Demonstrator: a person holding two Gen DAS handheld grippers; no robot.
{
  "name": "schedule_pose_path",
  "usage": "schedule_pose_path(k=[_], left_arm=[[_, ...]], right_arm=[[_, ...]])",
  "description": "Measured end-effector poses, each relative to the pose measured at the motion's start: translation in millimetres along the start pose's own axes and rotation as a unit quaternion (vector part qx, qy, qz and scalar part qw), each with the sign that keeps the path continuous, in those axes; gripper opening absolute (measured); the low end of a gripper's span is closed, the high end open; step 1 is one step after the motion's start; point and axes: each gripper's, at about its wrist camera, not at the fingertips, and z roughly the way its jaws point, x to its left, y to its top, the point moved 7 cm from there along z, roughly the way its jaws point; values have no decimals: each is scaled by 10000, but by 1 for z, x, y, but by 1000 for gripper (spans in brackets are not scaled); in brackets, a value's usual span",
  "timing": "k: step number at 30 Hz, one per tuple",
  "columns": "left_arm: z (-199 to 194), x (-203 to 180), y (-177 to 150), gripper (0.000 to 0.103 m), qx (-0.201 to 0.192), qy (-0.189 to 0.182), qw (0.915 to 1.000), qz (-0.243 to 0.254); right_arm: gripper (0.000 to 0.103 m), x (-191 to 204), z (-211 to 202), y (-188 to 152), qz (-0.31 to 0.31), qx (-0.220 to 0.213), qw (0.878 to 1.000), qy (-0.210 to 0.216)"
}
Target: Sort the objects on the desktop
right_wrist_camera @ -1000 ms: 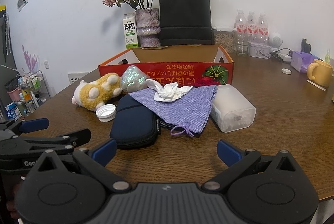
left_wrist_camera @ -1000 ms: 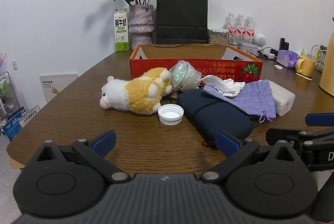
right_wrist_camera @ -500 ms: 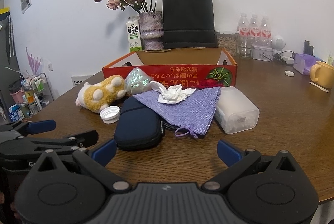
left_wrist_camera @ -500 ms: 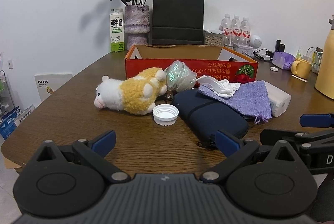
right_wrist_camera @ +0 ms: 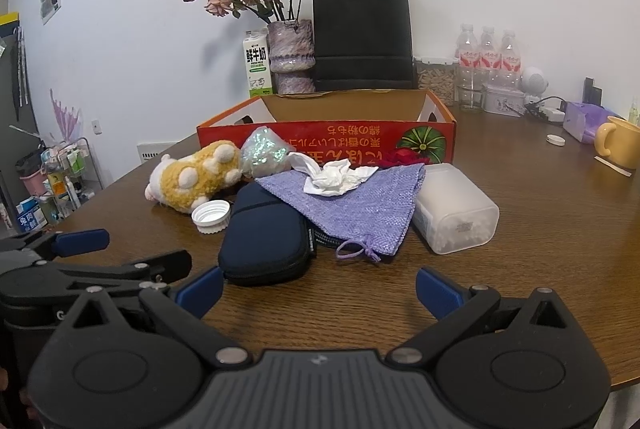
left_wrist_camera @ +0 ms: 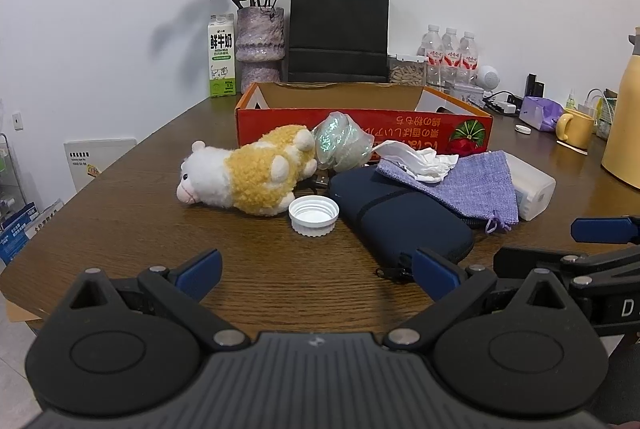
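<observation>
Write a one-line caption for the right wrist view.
Open right gripper faces cluttered desktop items before a red cardboard box.

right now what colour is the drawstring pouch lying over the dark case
Lilac purple, a woven fabric pouch with a matching cord. It shows best in the right wrist view.

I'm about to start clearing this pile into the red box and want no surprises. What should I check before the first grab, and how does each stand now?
1. Left gripper open, holding nothing: ok.
2. Right gripper open, holding nothing: ok.
3. Red box open on top: ok; its contents: cannot tell.
4. White cap free of the pile: cannot tell; it lies close against the plush sheep.
5. Navy case free to lift: not ok; the purple pouch overlaps it.
6. Pouch clear on top: not ok; a crumpled tissue lies on it.
</observation>
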Motion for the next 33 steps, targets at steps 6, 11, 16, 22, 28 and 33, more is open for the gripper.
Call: schedule_pose_path(k=[6, 11, 16, 22, 28, 33], left_arm=[[0, -1, -2, 103, 15, -1, 10000, 6], [0, -1, -2, 103, 16, 2, 10000, 6], [0, -1, -3, 103, 27, 2, 10000, 5], [0, -1, -4, 103, 38, 6, 10000, 0], [1, 5, 0, 103, -49, 94, 9999, 6], [9, 14, 6, 103, -105, 296, 9995, 15]], right_arm=[[103, 0, 0, -1, 6, 4, 10000, -6], [103, 0, 0, -1, 15, 5, 10000, -6], [103, 0, 0, -2, 19, 8, 10000, -1], [103, -1, 1, -2, 15, 6, 10000, 0], [103, 1, 3, 0, -36, -139, 9999, 43], [103, 3, 10, 6, -106, -215, 9997, 81]])
